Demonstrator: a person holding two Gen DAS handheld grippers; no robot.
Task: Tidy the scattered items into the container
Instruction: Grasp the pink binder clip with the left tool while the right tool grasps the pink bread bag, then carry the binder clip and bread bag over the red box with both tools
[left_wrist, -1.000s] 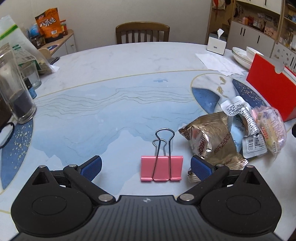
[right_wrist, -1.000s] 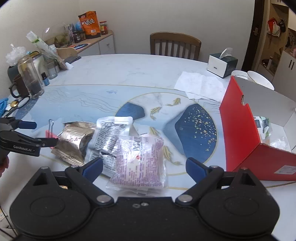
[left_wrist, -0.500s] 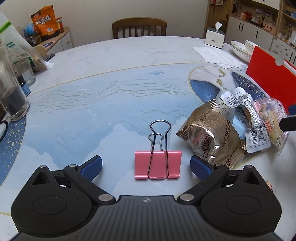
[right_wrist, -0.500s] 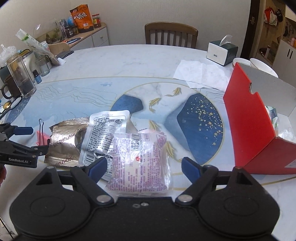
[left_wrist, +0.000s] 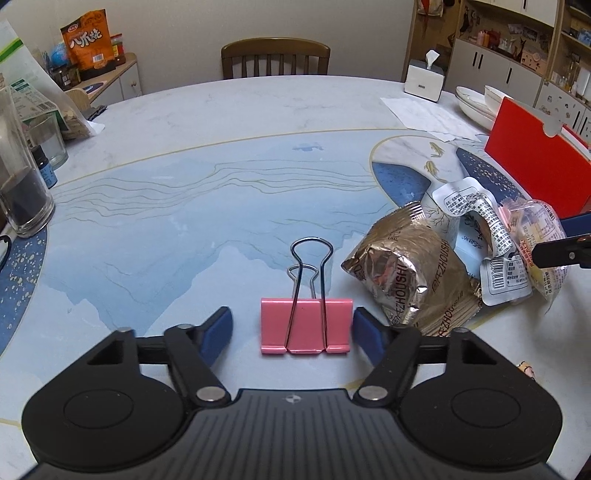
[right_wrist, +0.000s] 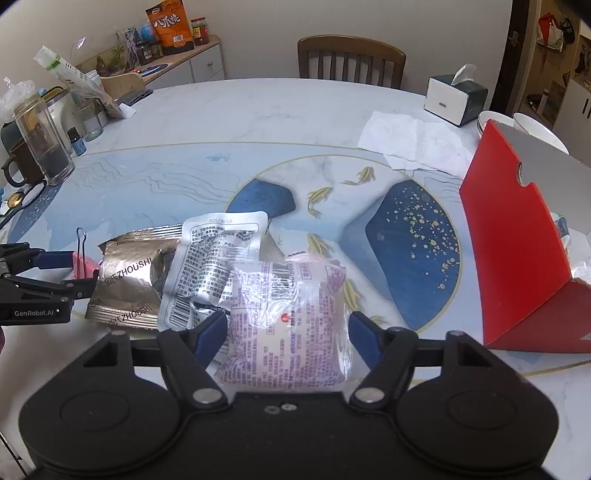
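Left gripper (left_wrist: 291, 334), jaws just narrowed, brackets the pink clip (left_wrist: 305, 331), a gap at nine o'clock. Right gripper (right_wrist: 286, 338), likewise closing, meets the clear snack bag (right_wrist: 286, 325). Both grasps near completion; red box (right_wrist: 517, 269) waits at three o'clock.

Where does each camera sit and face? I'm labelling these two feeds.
Left wrist: on the left claw, angled down at a pink metal binder clip between its blue fingers, which have just been closing; right pad at the clip's edge, left apart.
Right wrist: on the right claw, angled down at a clear purple-printed snack bag; its fingers were closing too.
Shared: crumpled gold foil packet, open red cardboard box, and each shows the other claw.
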